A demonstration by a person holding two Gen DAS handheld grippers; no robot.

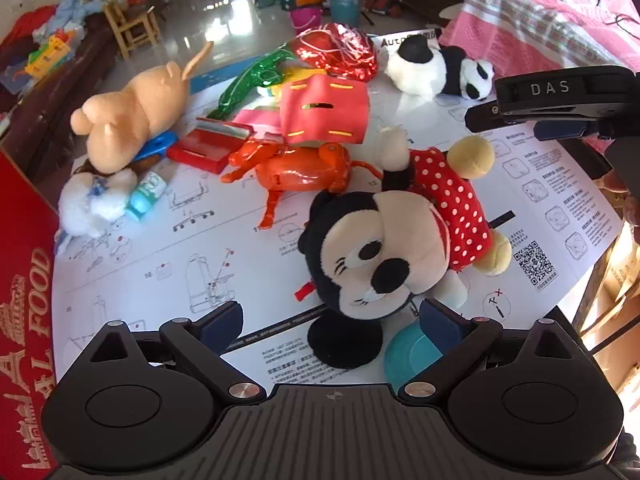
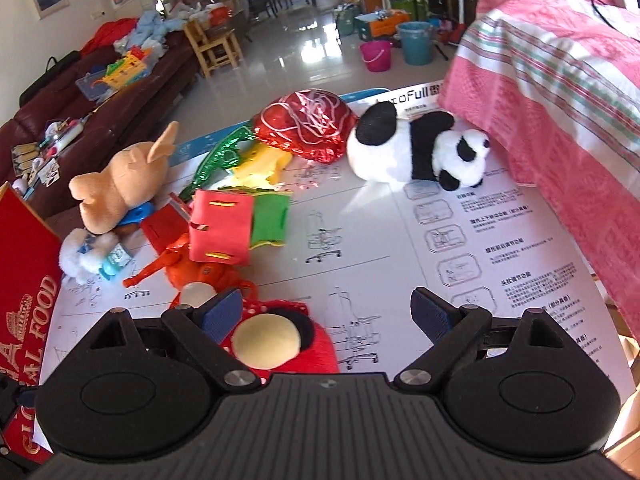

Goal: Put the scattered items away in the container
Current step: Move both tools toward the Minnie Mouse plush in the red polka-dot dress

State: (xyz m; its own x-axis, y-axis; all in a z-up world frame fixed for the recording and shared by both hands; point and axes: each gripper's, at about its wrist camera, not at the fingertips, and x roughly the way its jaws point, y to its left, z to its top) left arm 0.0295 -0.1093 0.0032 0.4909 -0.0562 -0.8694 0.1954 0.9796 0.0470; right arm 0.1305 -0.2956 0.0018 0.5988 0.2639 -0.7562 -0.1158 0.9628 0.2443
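Left tongs point(image 1: 331, 322) stand wide open and empty, the mouse doll point(image 1: 396, 240) directly ahead at twelve o'clock, its head between the jaws' line. The doll's long axis runs toward one o'clock. Right tongs point(image 2: 327, 314) are likewise open, empty, above the doll's feet. The left is judged nearer. The red box point(image 1: 24, 280) lies at nine o'clock on the counter point(image 1: 240, 248).

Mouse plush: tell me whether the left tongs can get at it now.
Probably yes: the left tongs are open with the mouse plush lying right ahead, its head between the tips, nothing blocking.
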